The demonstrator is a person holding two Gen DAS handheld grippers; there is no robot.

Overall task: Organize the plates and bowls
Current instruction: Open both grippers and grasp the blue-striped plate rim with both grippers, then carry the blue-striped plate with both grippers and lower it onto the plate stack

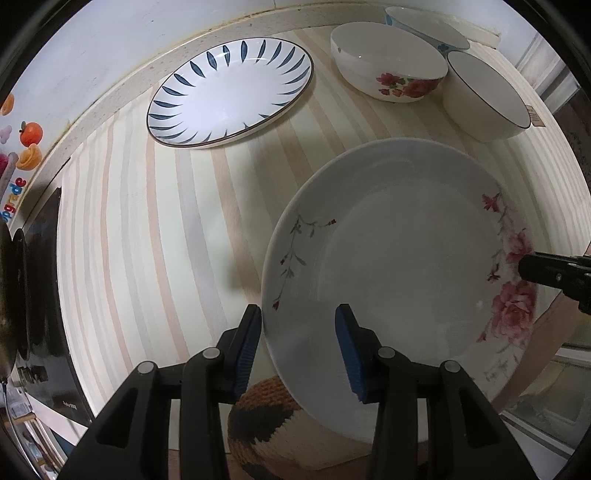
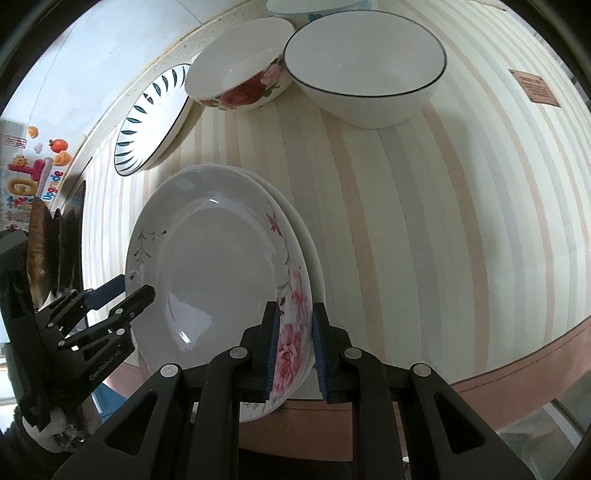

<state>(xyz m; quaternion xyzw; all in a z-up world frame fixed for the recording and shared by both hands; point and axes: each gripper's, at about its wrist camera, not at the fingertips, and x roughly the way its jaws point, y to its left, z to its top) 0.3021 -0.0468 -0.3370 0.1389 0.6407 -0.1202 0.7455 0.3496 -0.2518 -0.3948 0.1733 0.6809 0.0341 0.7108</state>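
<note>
Floral plate (image 1: 399,273), white with pink roses along one rim, sits at the near edge of a table covered by a striped tablecloth (image 1: 155,229), with both grippers at opposite sides of it. The left gripper (image 1: 299,347) has its blue-padded fingers spread wide, straddling the plate's left rim without clearly pinching it. The right gripper (image 2: 294,345) has its jaws drawn narrow on either side of the rose-painted rim; in the right wrist view a second white rim shows just under the plate, so it appears to rest on another plate. Farther back, a blue-leaf plate (image 1: 231,92) lies near the wall. Beside it stand a rose bowl (image 1: 388,61), a black-rimmed bowl (image 1: 484,98) and, behind them, a bowl with blue trim (image 1: 424,26), clustered close together.
</note>
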